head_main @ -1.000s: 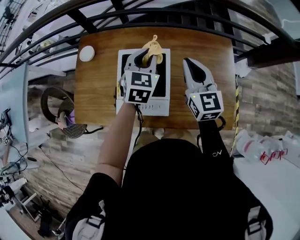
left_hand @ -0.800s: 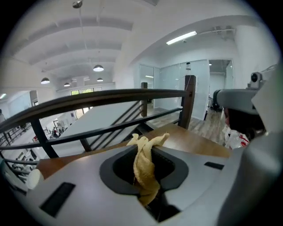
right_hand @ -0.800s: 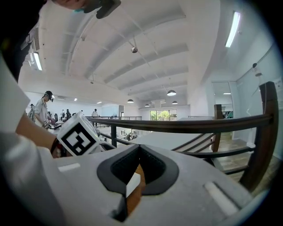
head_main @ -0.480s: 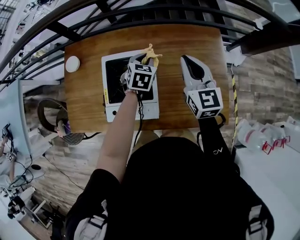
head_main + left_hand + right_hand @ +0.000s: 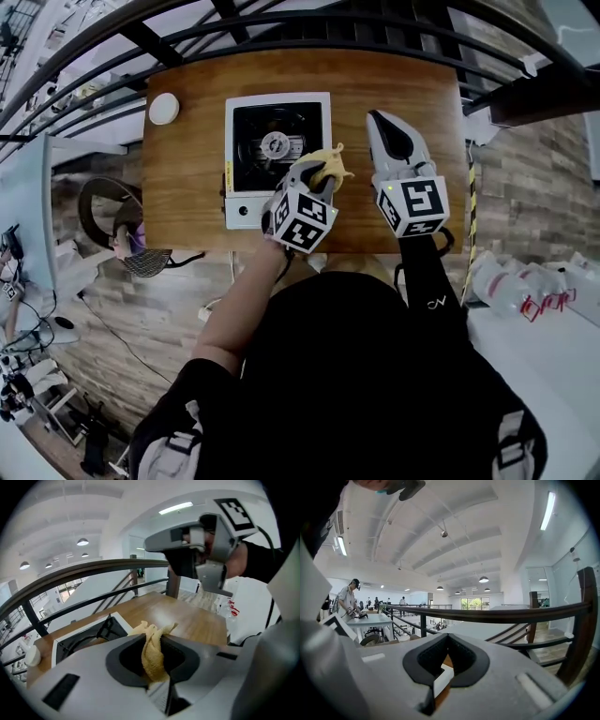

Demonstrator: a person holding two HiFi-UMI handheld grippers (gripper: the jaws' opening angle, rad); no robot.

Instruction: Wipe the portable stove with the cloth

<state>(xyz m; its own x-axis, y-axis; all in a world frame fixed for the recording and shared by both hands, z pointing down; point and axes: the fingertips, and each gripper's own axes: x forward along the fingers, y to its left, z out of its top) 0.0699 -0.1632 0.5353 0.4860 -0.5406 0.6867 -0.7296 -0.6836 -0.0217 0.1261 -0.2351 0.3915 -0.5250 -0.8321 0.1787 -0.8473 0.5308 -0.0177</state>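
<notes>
Head view, left tool (image 5: 317,170) pinching cloth (image 5: 330,160) beside stove (image 5: 246,208), right tool (image 5: 384,122) seemingly closed, disc (image 5: 163,108) apart.

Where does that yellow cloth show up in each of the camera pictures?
Head view: cloth in the left gripper, at the right edge of the stove.
Left gripper view: centre, pinched between the jaws.
Right gripper view: not in it.
Shared landmark: the white-framed stove.
</notes>
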